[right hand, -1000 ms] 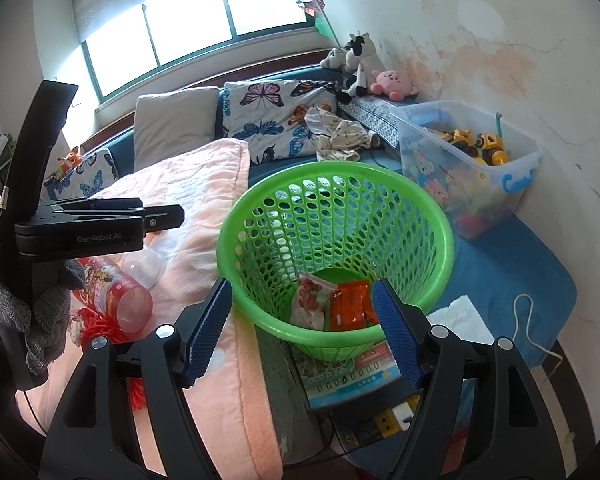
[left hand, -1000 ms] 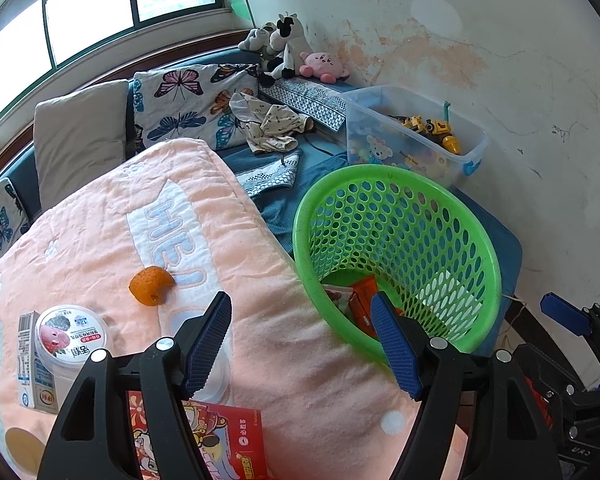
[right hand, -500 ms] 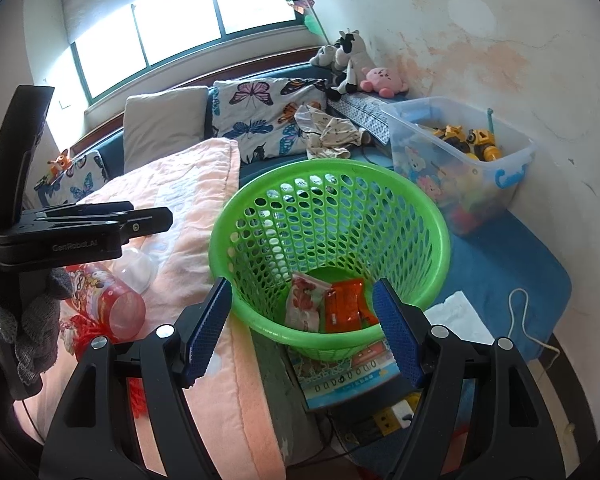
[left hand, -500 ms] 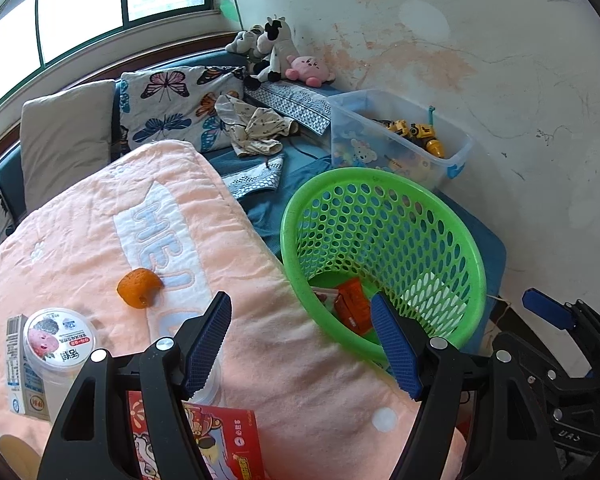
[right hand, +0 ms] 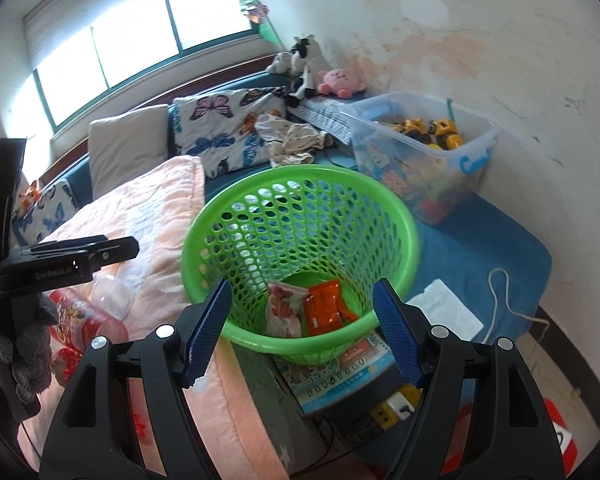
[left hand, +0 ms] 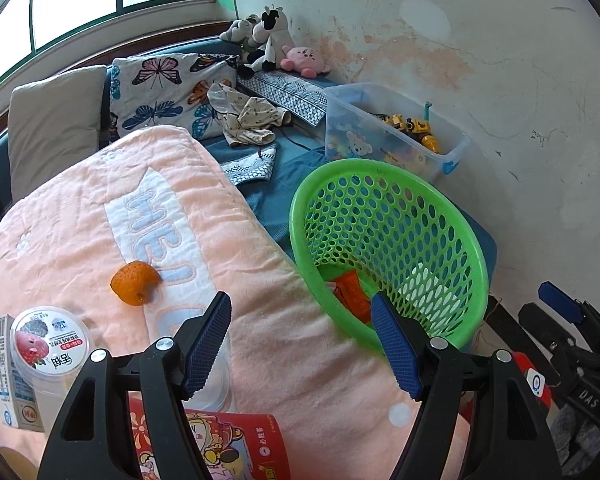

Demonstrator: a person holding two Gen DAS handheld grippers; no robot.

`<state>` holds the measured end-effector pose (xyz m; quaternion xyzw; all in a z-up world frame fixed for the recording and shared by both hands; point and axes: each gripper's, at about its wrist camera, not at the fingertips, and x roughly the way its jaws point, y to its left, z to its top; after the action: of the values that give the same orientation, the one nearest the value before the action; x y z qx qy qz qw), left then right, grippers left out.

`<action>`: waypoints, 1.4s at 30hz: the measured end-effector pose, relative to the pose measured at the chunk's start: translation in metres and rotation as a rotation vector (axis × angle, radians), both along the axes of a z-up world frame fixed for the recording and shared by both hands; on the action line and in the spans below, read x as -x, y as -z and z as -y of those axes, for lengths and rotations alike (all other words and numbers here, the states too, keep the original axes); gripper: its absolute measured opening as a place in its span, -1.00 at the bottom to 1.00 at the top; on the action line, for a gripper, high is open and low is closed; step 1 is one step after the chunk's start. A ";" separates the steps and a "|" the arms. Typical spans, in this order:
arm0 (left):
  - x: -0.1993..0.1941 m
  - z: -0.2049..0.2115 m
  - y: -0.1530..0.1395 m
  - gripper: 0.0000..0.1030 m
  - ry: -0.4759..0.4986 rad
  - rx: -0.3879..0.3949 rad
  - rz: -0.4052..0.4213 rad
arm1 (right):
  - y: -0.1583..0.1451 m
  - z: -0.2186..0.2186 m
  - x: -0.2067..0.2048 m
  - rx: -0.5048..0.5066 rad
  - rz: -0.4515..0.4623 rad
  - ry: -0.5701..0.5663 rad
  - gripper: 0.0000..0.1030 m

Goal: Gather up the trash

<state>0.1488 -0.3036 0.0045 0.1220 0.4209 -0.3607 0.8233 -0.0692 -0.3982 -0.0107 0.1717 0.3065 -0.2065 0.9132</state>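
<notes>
Left wrist view: the left gripper [left hand: 302, 344] hangs released and empty over the near end of a pink blanket [left hand: 80, 216], its jaws spread wide. On the blanket lie an orange peel [left hand: 135, 282] near the middle, a yogurt cup [left hand: 48, 344] and a milk carton [left hand: 8, 376] at the left edge, a clear cup [left hand: 216, 380] under the left pad [left hand: 206, 340], and a red can [left hand: 236, 440] at the near edge. A green basket [left hand: 460, 240] stands just beside the blanket's right edge.

Right wrist view: the right gripper [right hand: 302, 330] is also released and empty, its jaws wide, poised over the basket's [right hand: 404, 208] near rim. Inside lie an orange wrapper [right hand: 324, 306] and a white-and-red packet [right hand: 284, 310], touching each other. A toy bin [right hand: 460, 160] stands behind the basket by the wall.
</notes>
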 end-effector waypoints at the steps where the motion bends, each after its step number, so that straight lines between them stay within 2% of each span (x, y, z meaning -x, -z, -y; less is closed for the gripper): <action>1: -0.001 -0.001 0.000 0.36 0.001 0.006 -0.004 | 0.000 0.000 0.001 0.004 -0.003 0.009 0.42; 12: -0.018 -0.018 0.007 0.36 -0.024 0.022 -0.038 | 0.003 -0.003 0.004 0.019 -0.042 0.064 0.42; 24: -0.021 -0.036 0.009 0.36 -0.042 0.013 -0.024 | 0.006 -0.012 -0.004 0.039 -0.055 0.052 0.42; 27: -0.018 -0.046 0.007 0.42 -0.049 0.025 -0.018 | 0.006 -0.014 -0.004 0.044 -0.059 0.055 0.42; 34: -0.012 -0.047 0.002 0.42 -0.004 0.045 -0.007 | 0.007 -0.021 -0.005 0.054 -0.077 0.069 0.42; 42: -0.022 -0.053 0.013 0.42 -0.034 0.029 -0.028 | 0.009 -0.024 -0.008 0.058 -0.080 0.077 0.42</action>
<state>0.1712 -0.2502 -0.0084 0.0979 0.4291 -0.3543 0.8251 -0.0615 -0.3739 -0.0197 0.1483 0.3298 -0.2571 0.8962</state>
